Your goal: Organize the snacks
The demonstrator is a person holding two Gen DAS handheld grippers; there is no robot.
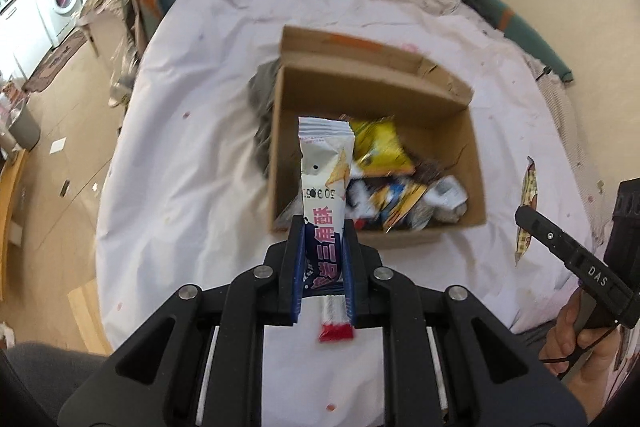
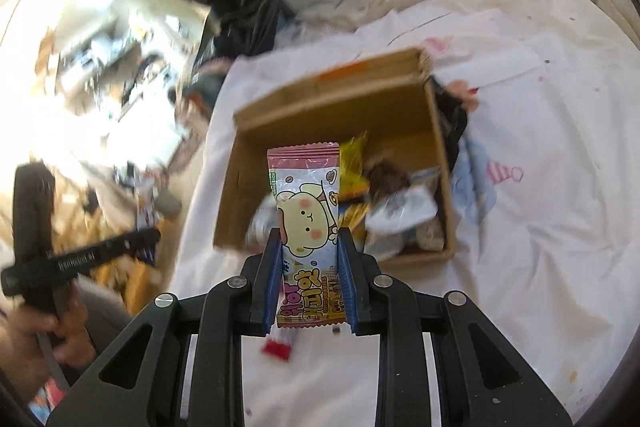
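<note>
Box contents (image 1: 400, 183) blurred; I can't identify them. My left gripper (image 1: 323, 227) clamps a white packet (image 1: 323, 179), right gripper (image 2: 309, 239) a pink packet (image 2: 308, 211), above the cardboard box (image 2: 320, 107).

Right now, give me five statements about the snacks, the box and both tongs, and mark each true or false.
1. The left tongs are shut on a white and navy snack packet. True.
2. The right tongs are empty. False: they grip a pink packet with a cartoon animal.
3. The cardboard box is empty. False: several snack packets lie inside, among them a yellow packet.
4. The box sits on a white sheet. True.
5. The box is taped shut. False: its top is open, with a flap standing up at the far side.
</note>
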